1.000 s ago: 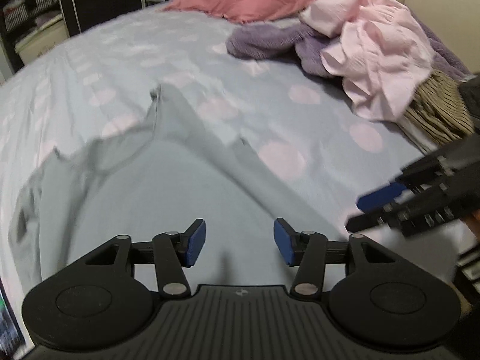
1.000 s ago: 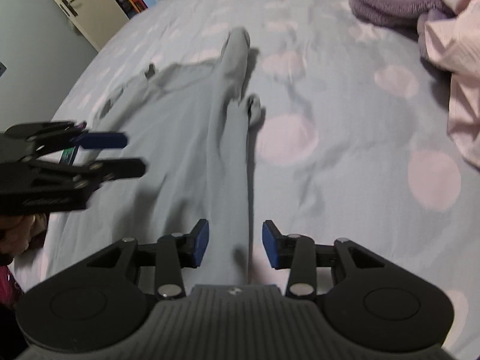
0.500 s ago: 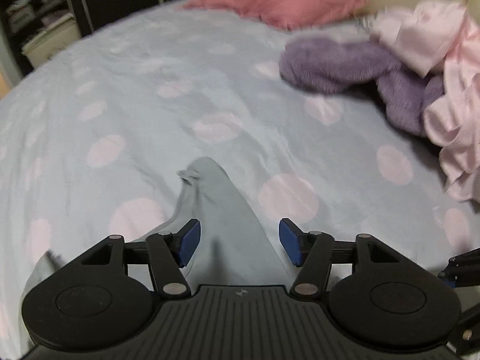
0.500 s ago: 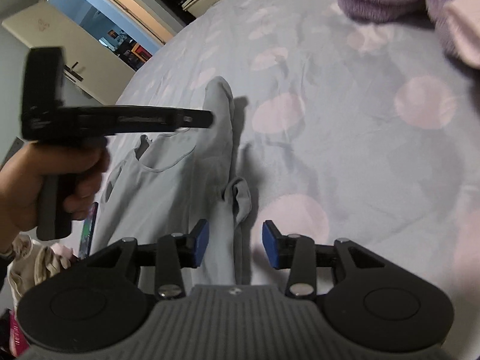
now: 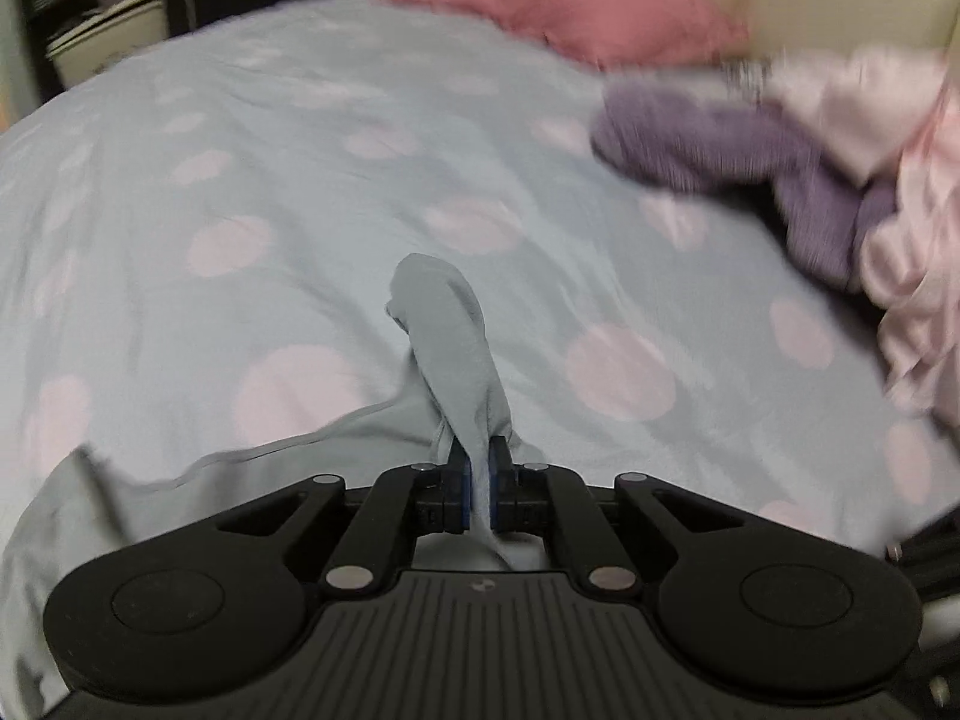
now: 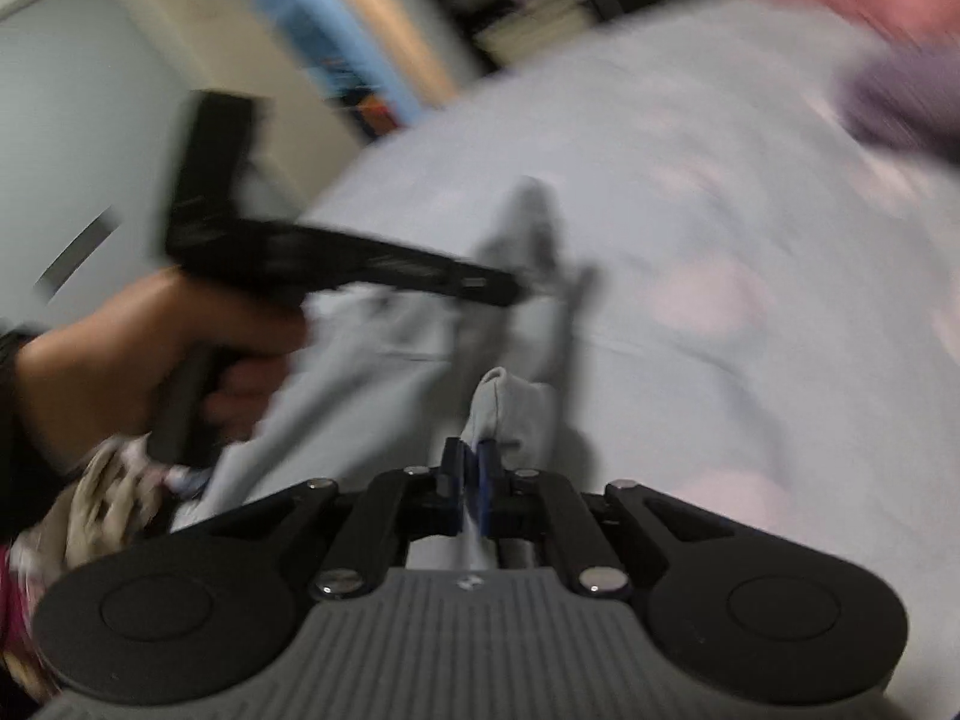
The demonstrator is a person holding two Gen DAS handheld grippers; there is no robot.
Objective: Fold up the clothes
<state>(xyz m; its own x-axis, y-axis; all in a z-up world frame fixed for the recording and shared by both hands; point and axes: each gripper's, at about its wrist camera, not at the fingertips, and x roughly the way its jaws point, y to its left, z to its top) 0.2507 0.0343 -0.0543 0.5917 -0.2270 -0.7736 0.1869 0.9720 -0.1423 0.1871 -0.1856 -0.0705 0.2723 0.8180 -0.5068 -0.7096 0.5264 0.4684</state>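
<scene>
A pale grey top [image 5: 456,354] lies on the spotted bedsheet [image 5: 252,168]. My left gripper [image 5: 478,483] is shut on a narrow strip of it, which runs forward from the blue pads to a rounded end. In the right wrist view the same grey top [image 6: 384,372] spreads below, and my right gripper [image 6: 471,483] is shut on another bunched fold of it [image 6: 510,405]. The left gripper [image 6: 510,294] shows there too, held by a hand [image 6: 156,354], its tip at the cloth. Both views are blurred.
A purple fleece garment [image 5: 738,144] and a pink garment [image 5: 900,198] are heaped at the right of the bed. A pink pillow [image 5: 576,6] lies at the headboard. Shelves [image 5: 90,18] stand beyond the left edge. A beige cloth [image 6: 102,504] lies off the bed near the hand.
Both grippers went from open to shut on folds of the grey top. The left gripper moved forward along the strip; the right gripper swung and tilted, blurring its view.
</scene>
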